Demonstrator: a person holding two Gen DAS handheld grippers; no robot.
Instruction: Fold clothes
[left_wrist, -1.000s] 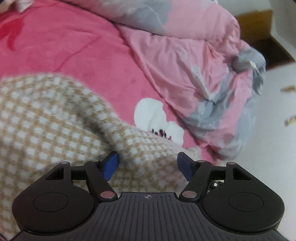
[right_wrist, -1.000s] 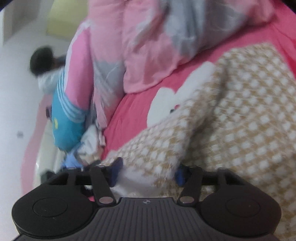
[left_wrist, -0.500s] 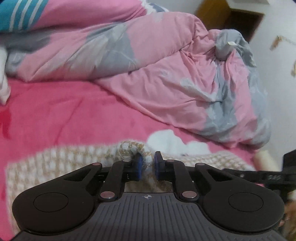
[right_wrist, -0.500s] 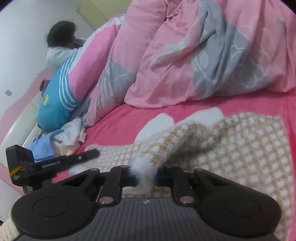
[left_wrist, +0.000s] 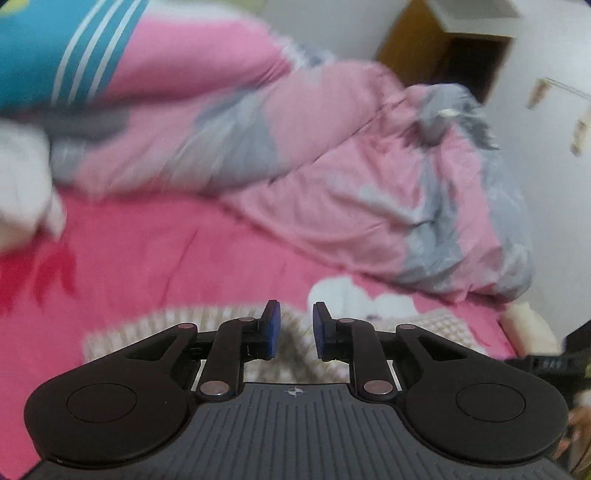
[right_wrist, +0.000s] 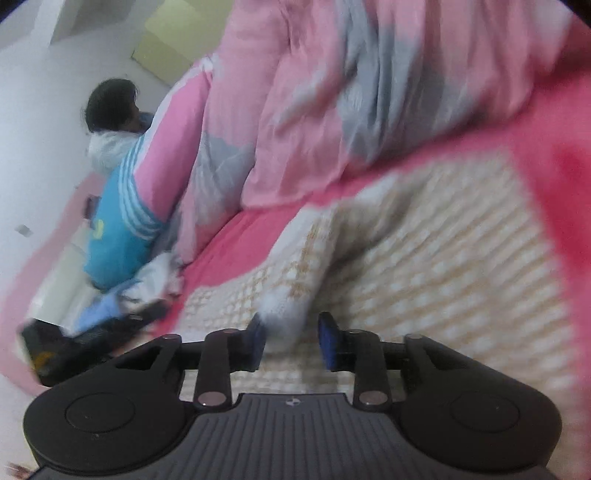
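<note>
Both views were motion-blurred. The beige-and-white checked sweater (right_wrist: 424, 258) lay spread on the pink bed sheet (left_wrist: 166, 266); in the right wrist view it filled the frame from about 3 to 6 o'clock, in the left wrist view only its far edge (left_wrist: 207, 317) showed just past the fingers at 6 o'clock. Left gripper (left_wrist: 294, 330): blue fingers (left_wrist: 272, 328) a narrow gap apart and opening, nothing pinched between them, knit visible beyond the gap. Right gripper (right_wrist: 291, 339): fingers (right_wrist: 328, 339) apart and opening; a white fuzzy sweater cuff (right_wrist: 282, 306) sat in the gap near the left-hand finger, right-hand finger clear of it, so no firm pinch there. A pink and grey duvet (left_wrist: 369, 177) was bunched at 12 to 2 o'clock in the left wrist view, behind the sweater. A blue and pink striped pillow (right_wrist: 118, 221) lay at 9 o'clock in the right wrist view, with a person (right_wrist: 110, 107) beyond it at 10 o'clock and a small heap of white and blue clothes (right_wrist: 147, 284) beside it. A wooden cabinet (left_wrist: 443, 48) stood at 1 o'clock in the left wrist view.
</note>
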